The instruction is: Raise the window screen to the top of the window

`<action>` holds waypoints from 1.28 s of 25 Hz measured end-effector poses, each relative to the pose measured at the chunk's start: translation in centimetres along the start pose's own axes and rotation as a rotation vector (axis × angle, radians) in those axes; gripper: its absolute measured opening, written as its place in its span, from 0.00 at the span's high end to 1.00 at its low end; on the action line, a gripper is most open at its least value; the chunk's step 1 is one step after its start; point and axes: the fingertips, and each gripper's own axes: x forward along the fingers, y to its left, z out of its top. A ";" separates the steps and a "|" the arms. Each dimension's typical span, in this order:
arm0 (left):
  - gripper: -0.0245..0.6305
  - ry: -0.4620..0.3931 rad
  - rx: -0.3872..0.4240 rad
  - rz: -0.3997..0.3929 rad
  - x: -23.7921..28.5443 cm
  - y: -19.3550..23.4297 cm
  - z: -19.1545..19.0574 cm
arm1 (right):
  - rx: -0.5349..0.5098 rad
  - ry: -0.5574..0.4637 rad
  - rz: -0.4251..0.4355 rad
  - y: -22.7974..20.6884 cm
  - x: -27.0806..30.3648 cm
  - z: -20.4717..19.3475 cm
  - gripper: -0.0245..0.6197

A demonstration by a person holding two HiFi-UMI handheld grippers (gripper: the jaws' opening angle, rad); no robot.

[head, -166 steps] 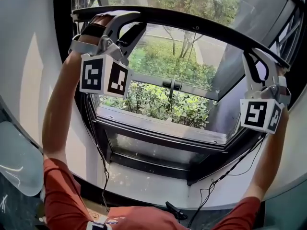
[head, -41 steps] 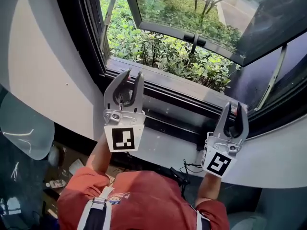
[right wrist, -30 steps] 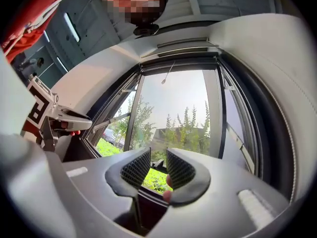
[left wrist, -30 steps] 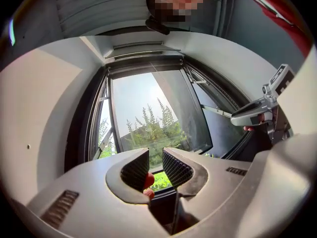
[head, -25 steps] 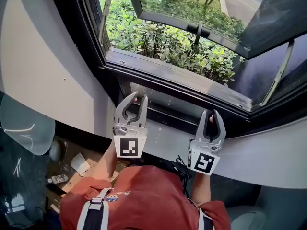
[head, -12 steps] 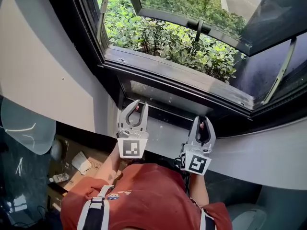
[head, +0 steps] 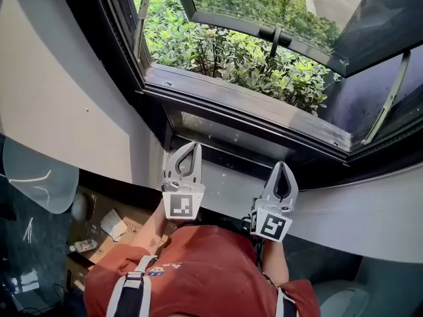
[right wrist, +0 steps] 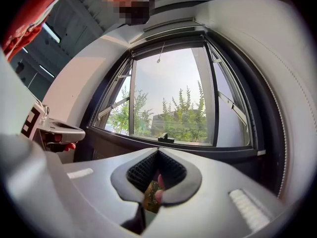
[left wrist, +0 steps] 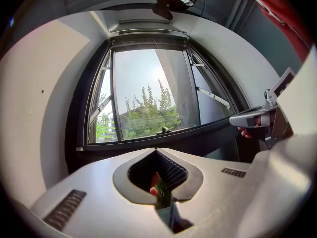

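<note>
**Both tools clenched on nothing below the sill; screen left up top**

The grey two-jaw left gripper (head: 190, 145) and right gripper (head: 283, 165) have dropped from the top of the dark metal window frame (head: 251, 107) to just below its sill, and their jaws have snapped together, empty. The black-railed window screen (left wrist: 148, 43) appears parked at the frame's top, with no mesh across the opening, so the raise looks finished.

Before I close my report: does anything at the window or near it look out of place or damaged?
Nothing at the window frame looks damaged or askew; its sash stands open outward. Only loose papers lie scattered on the floor, lower left.
</note>
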 end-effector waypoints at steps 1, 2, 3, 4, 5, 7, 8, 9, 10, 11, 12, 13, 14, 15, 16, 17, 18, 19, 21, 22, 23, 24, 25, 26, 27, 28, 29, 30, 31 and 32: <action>0.95 0.002 -0.008 -0.004 0.0 -0.1 0.0 | -0.002 -0.003 -0.003 0.0 0.0 0.1 0.95; 0.95 -0.001 -0.013 -0.009 0.1 -0.3 0.1 | -0.002 -0.006 -0.002 0.0 0.0 0.2 0.95; 0.95 -0.003 -0.013 -0.016 0.1 -0.4 0.1 | -0.002 -0.010 0.001 0.0 0.1 0.3 0.95; 0.95 -0.001 -0.009 -0.021 0.1 -0.4 0.1 | -0.003 -0.012 0.003 0.1 0.1 0.3 0.95; 0.95 -0.001 -0.008 -0.024 0.2 -0.4 0.2 | -0.007 -0.014 0.003 0.1 0.1 0.4 0.95; 0.95 -0.014 -0.005 -0.024 0.2 -0.4 0.4 | -0.015 -0.013 0.001 0.1 0.2 0.5 0.95; 0.95 -0.012 -0.002 -0.022 0.2 -0.4 0.4 | -0.018 -0.012 0.000 0.1 0.2 0.5 0.95; 0.95 -0.008 -0.004 -0.020 0.2 -0.5 0.3 | -0.021 -0.011 -0.001 0.1 0.2 0.5 0.95; 0.95 -0.008 -0.007 -0.017 0.1 -0.5 0.4 | -0.022 -0.012 -0.001 0.0 0.2 0.5 0.95; 0.95 -0.014 -0.008 -0.015 0.1 -0.6 0.4 | -0.022 -0.013 -0.002 -0.1 0.2 0.5 0.95; 0.95 -0.022 -0.010 -0.015 0.1 -0.6 0.5 | -0.023 -0.014 -0.002 -0.1 0.2 0.5 0.95; 0.95 -0.031 -0.014 -0.016 0.1 -0.7 0.7 | -0.025 -0.013 -0.002 -0.1 0.1 0.5 0.95; 0.95 -0.037 -0.016 -0.016 0.0 -0.7 0.8 | -0.028 -0.011 -0.001 -0.1 0.2 0.6 0.95; 0.95 -0.037 -0.014 -0.018 0.0 -0.7 0.8 | -0.031 -0.008 0.001 -0.1 0.2 0.6 0.95; 0.95 -0.034 -0.008 -0.021 -0.1 -0.7 0.8 | -0.036 -0.004 0.001 -0.1 0.2 0.5 0.95; 0.95 -0.033 -0.003 -0.022 -0.1 -0.7 0.8 | -0.041 -0.002 0.000 -0.1 0.2 0.6 0.95; 0.95 -0.034 -0.005 -0.021 -0.2 -0.7 0.8 | -0.045 -0.003 0.000 -0.1 0.1 0.6 0.95; 0.95 -0.035 -0.012 -0.019 -0.2 -0.7 0.8 | -0.047 -0.006 0.000 0.0 0.2 0.7 0.95; 0.95 -0.043 -0.017 -0.016 -0.2 -0.6 0.9 | -0.049 -0.011 0.001 0.1 0.2 0.8 0.95; 0.95 -0.049 -0.009 -0.017 -0.2 -0.5 1.0 | -0.052 -0.011 0.001 0.1 0.2 0.8 0.95; 0.95 -0.051 0.004 -0.021 -0.3 -0.6 1.1 | -0.056 -0.007 0.000 0.0 0.0 0.9 0.95; 0.95 -0.052 0.009 -0.026 -0.3 -0.8 1.2 | -0.059 -0.002 -0.002 -0.1 -0.1 0.9 0.95; 0.95 -0.052 0.003 -0.029 -0.3 -0.9 1.3 | -0.061 -0.001 -0.003 -0.2 -0.1 1.1 0.95; 0.95 -0.052 -0.007 -0.031 -0.3 -0.9 1.4 | -0.061 -0.004 -0.003 -0.3 -0.1 1.3 0.95; 0.95 -0.048 -0.015 -0.033 -0.3 -0.9 1.4 | -0.060 -0.009 -0.001 -0.3 0.0 1.5 0.95; 0.95 -0.046 -0.017 -0.035 -0.3 -0.9 1.5 | -0.061 -0.014 0.000 -0.2 0.0 1.7 0.95; 0.95 -0.047 -0.017 -0.037 -0.2 -0.9 1.6 | -0.064 -0.018 0.001 -0.3 0.0 1.8 0.95; 0.95 -0.050 -0.021 -0.037 -0.2 -0.9 1.7 | -0.067 -0.020 0.001 -0.3 0.1 2.0 0.95; 0.95 -0.051 -0.029 -0.036 -0.1 -0.9 1.7 | -0.070 -0.020 0.000 -0.4 0.1 2.1 0.95; 0.95 -0.050 -0.038 -0.035 -0.1 -0.8 1.8 | -0.074 -0.021 -0.002 -0.4 0.2 2.2 0.95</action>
